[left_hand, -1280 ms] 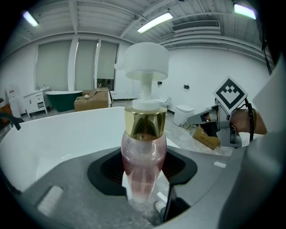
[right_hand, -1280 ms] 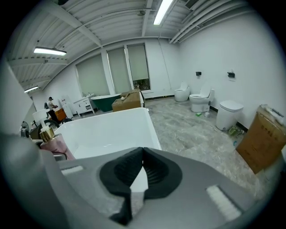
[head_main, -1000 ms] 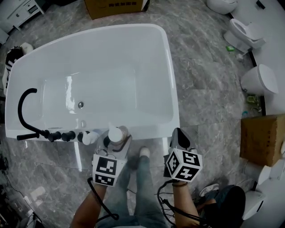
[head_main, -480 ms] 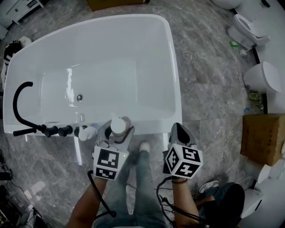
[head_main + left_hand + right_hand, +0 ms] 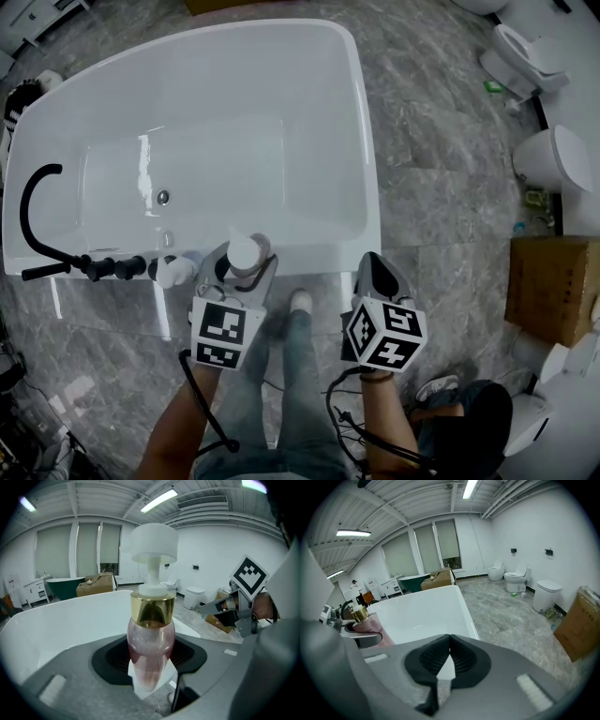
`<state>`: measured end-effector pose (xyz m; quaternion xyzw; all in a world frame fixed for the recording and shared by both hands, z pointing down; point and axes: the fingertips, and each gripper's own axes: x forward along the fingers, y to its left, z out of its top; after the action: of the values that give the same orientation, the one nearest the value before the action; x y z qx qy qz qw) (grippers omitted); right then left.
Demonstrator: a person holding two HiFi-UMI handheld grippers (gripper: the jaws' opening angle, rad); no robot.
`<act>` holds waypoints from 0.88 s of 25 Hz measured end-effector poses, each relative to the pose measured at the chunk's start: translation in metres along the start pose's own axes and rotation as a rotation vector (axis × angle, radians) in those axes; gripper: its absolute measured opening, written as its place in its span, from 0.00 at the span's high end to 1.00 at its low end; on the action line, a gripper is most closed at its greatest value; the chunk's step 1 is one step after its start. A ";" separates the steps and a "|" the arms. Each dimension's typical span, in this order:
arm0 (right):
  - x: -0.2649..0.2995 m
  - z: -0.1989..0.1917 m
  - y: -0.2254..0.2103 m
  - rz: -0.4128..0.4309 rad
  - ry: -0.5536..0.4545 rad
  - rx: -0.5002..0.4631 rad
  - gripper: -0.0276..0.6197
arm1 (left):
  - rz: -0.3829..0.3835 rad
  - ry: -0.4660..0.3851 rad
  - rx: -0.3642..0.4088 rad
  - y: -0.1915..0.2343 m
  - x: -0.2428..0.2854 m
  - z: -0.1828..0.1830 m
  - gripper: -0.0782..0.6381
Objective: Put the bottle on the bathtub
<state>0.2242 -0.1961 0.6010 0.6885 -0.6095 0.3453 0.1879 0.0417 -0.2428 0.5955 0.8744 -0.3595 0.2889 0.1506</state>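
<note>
— At the near rim of the bathtub (image 5: pixel 361 141), what does the left gripper (image 5: pixel 240 268) have?

— A bottle (image 5: pixel 151 651), upright, with a pink see-through body, a gold collar and a white pump head on top. The jaws are clamped on the body from both sides, black pads against the pink.

— Is the bottle down on the tub?

— It is over the white near rim, just right of the row of black knobs (image 5: pixel 117 268) and a white fitting (image 5: pixel 173 271). White shows under its base in the left gripper view, but I cannot tell whether the base touches the rim.

— And the right gripper (image 5: pixel 376 272)?

— It is off to the right of the bottle, by the tub's near right corner, over the grey marble floor (image 5: pixel 441 187). Its jaws are closed together with nothing in them, and the pad tips meet.

— What else is around?

— A curved black faucet (image 5: pixel 26 208) stands at the tub's left end, and there is a drain (image 5: pixel 163 197) in the basin. White toilets (image 5: pixel 553 159) line the right side, with a cardboard box (image 5: pixel 553 286) near them. The person's shoe (image 5: pixel 300 300) is on the floor between the two grippers.
</note>
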 end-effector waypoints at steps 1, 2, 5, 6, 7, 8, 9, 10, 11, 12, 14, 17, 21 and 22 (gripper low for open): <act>0.000 -0.002 -0.001 0.000 0.002 0.001 0.95 | 0.001 0.001 0.001 0.000 0.001 -0.001 0.57; -0.001 -0.003 -0.002 0.000 0.004 0.002 0.95 | 0.001 0.003 0.002 -0.001 0.002 -0.001 0.57; -0.002 -0.007 -0.005 -0.003 0.008 0.006 0.95 | 0.000 0.013 0.005 -0.003 0.005 -0.003 0.57; -0.002 -0.008 -0.006 -0.003 0.009 0.008 0.95 | 0.001 0.014 0.006 -0.004 0.006 -0.003 0.57; -0.002 -0.009 -0.007 -0.003 0.010 0.010 0.95 | 0.002 0.014 0.006 -0.004 0.006 -0.003 0.57; -0.002 -0.009 -0.008 -0.003 0.011 0.012 0.95 | 0.004 0.014 0.007 -0.004 0.006 -0.002 0.57; -0.003 -0.010 -0.009 -0.002 0.012 0.014 0.95 | 0.005 0.014 0.008 -0.004 0.006 -0.002 0.57; -0.003 -0.011 -0.010 -0.002 0.013 0.016 0.95 | 0.007 0.014 0.009 -0.005 0.007 -0.002 0.57; -0.003 -0.012 -0.011 -0.002 0.013 0.017 0.95 | 0.007 0.014 0.010 -0.005 0.007 -0.002 0.57; -0.004 -0.012 -0.012 -0.002 0.014 0.018 0.95 | 0.008 0.015 0.010 -0.006 0.007 -0.002 0.57; -0.004 -0.014 -0.013 -0.002 0.017 0.019 0.95 | 0.009 0.017 0.010 -0.006 0.007 -0.002 0.57; -0.005 -0.015 -0.014 0.001 0.020 0.019 0.95 | 0.014 0.017 0.003 -0.006 0.005 -0.003 0.57; -0.005 -0.018 -0.014 0.003 0.023 0.020 0.95 | 0.018 0.014 0.002 -0.007 0.003 -0.005 0.57; -0.005 -0.019 -0.013 0.003 0.024 0.020 0.95 | 0.018 0.014 0.002 -0.007 0.003 -0.005 0.57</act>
<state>0.2323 -0.1772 0.6125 0.6852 -0.6048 0.3598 0.1875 0.0463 -0.2370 0.6011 0.8693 -0.3660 0.2967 0.1493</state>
